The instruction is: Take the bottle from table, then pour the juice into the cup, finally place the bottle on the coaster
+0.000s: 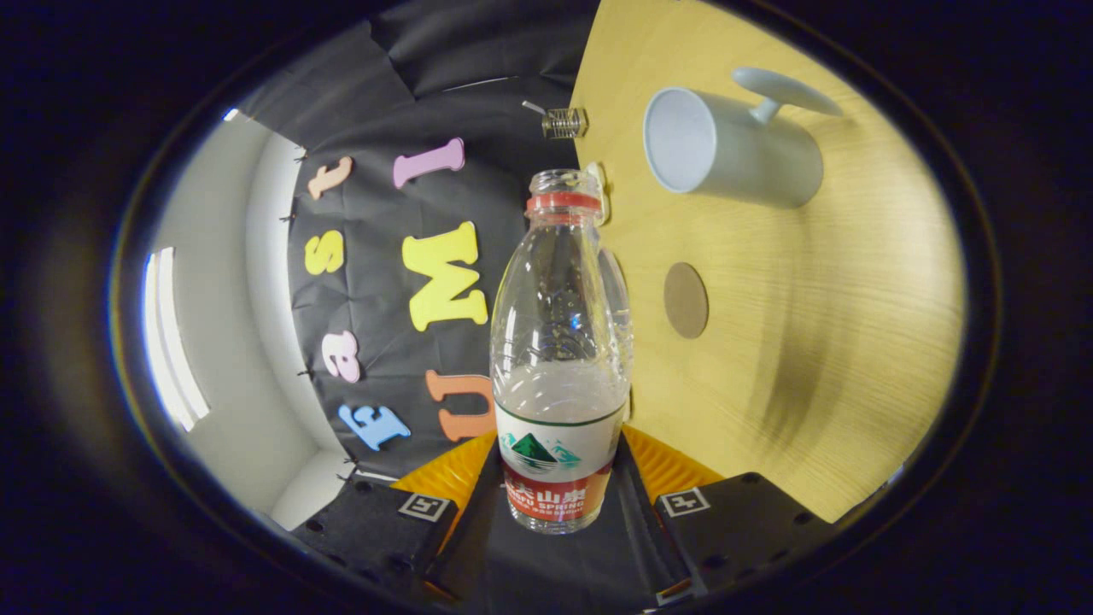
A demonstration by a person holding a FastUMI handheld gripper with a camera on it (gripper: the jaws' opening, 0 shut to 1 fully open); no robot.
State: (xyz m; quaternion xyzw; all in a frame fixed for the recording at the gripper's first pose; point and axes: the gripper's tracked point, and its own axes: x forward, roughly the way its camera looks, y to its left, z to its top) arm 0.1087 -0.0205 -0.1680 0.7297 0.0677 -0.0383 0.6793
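Gripper (559,491) clamped on bottle (559,359): both fingers press its lower body at label height, one each side, fingertips (457,474) touching the plastic.

Ref = bottle for all positions.

- Bottle: clear plastic, cap off, neck open w/ red ring just under the mouth. Base sits between the fingers, neck points straight ahead, away from cam. Label wraps the lower part. Whitish/cloudy stuff fills the section just above the label; can't tell if that's liquid or glare. Droplets on inner wall higher up.
- Whole view is rolled approx a quarter turn: table (811,342) reads as a near-vertical wooden plane on one side of the bottle, booth wall cloth (478,77) on the other side and behind the neck.
- Cup (726,145): pale blue-grey mug w/ handle, on table, beyond the bottle mouth and off to the table side, well apart from it. Open rim faces toward the bottle side. Interior looks pale; contents unclear.
- Coaster (686,300): round, brown, flat on table, beside bottle's mid-body, between bottle and cup but nearer the bottle. Not touching either.
- Small metal spring/clip thing (564,122) at table edge just past the bottle mouth; too small to ID.
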